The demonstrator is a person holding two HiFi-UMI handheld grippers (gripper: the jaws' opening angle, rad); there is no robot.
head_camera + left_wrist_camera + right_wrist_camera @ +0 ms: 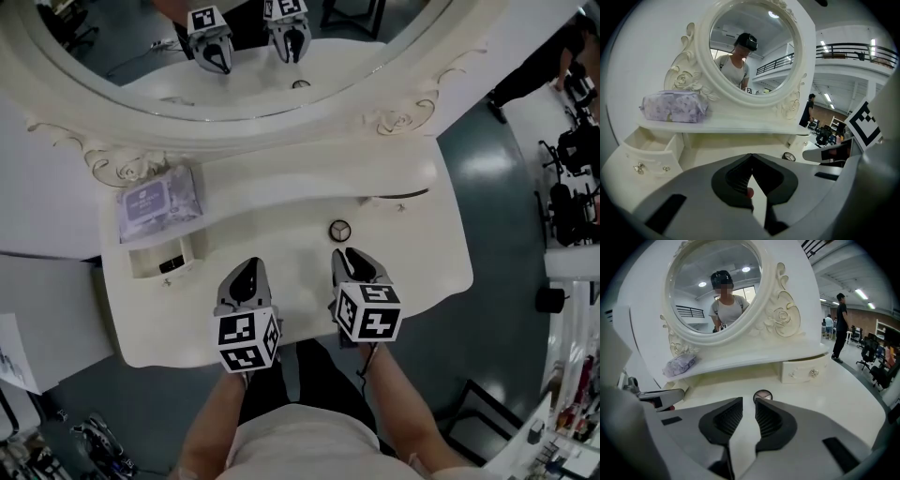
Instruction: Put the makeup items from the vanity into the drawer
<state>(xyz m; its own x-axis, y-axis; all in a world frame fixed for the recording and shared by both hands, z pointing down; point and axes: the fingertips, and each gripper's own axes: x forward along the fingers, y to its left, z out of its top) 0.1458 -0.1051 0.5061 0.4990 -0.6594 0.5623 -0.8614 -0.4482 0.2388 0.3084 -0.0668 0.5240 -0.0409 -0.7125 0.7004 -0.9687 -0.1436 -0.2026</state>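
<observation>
Makeup on view is a round compact and a purple pouch; the compact lies flat on the white table, near the middle and slightly right; the pouch lies at the left end of the raised shelf under the oval mirror; just below the pouch a small drawer stands pulled open at the table's left, and what is in it cannot be made out; a second drawer at the right, under the shelf, looks pushed in.

Both tools hover side by side over the table's front edge, pointing down toward the mirror; the left hand-held gripper has its jaw tips pressed together and holds nothing; the right hand-held gripper has its jaws a narrow gap apart, with nothing between them; the compact sits just beyond that gap, close to the tips but apart from them; the pouch and the open drawer are well to the left of both.
</observation>
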